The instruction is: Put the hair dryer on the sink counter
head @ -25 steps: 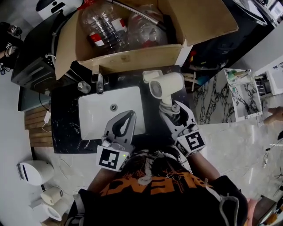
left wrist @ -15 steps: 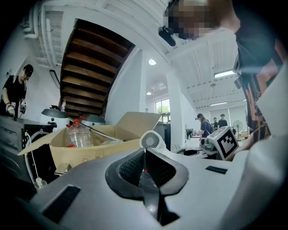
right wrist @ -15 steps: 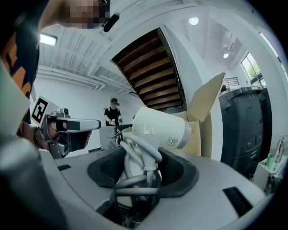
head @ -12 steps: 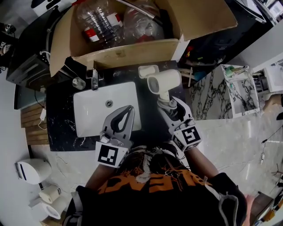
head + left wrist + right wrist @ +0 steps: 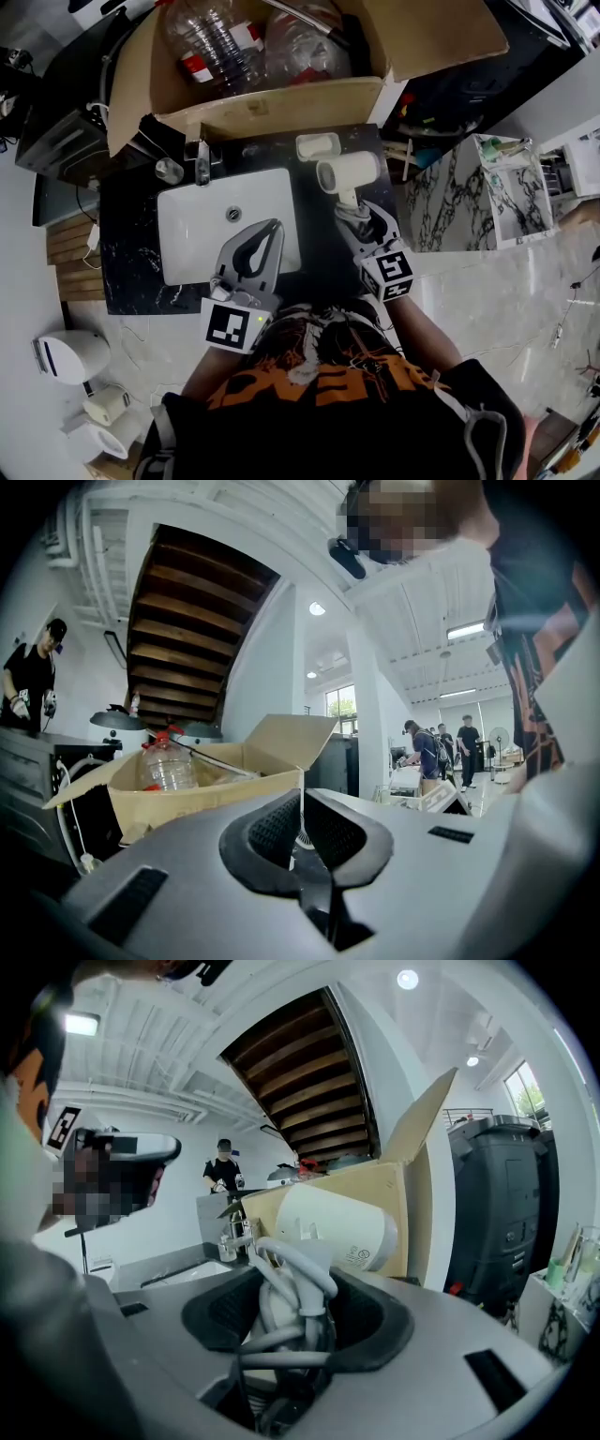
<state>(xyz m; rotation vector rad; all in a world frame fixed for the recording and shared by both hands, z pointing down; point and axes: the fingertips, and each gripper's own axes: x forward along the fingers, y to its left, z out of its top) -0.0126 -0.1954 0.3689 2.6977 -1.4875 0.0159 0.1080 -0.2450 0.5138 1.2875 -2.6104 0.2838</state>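
Hair dryer [image 5: 349, 173] carried farther back over counter [image 5: 131, 258] right edge beside sink [image 5: 192, 239], right hand-held gripper [image 5: 353, 212] clamped on its cord-wrapped handle, left hand-held gripper [image 5: 272, 231] clenched empty above sink

Bright, even indoor light (ceiling lamps [image 5: 407, 979] glare), with strong fisheye bending and dark corners.
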